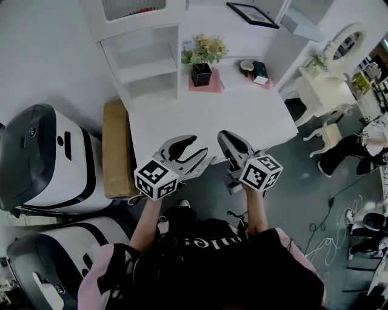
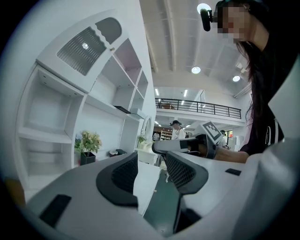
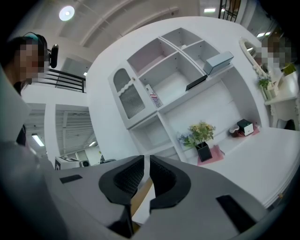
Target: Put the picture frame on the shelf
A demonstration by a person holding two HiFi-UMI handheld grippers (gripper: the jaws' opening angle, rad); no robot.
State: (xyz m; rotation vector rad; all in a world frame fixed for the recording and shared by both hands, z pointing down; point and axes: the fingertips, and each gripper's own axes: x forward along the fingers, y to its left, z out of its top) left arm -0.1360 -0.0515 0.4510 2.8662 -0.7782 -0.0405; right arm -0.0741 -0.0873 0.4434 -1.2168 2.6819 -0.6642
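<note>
White shelf unit (image 1: 148, 57) against the wall, with a white table (image 1: 206, 118) in front. Left gripper (image 1: 201, 151) at the table's near edge, jaws apart and empty. Right gripper (image 1: 225, 137) beside it, jaws closed on nothing. Black picture frame (image 1: 253, 14) lying flat on a shelf board above the table.

On my screen I count two grippers, left gripper (image 1: 202, 150) and right gripper (image 1: 223, 138). One table (image 1: 206, 121), one shelf unit (image 1: 148, 60), one picture frame (image 1: 252, 14). Two potted plants (image 1: 202, 60) (image 1: 319, 60). Two pink mats (image 1: 209, 86) (image 1: 271, 83). Two white machines (image 1: 42, 160) (image 1: 54, 260). One cardboard box (image 1: 115, 148), one cup (image 1: 247, 65), one small dark box (image 1: 260, 69), one mirror (image 1: 347, 41).
</note>
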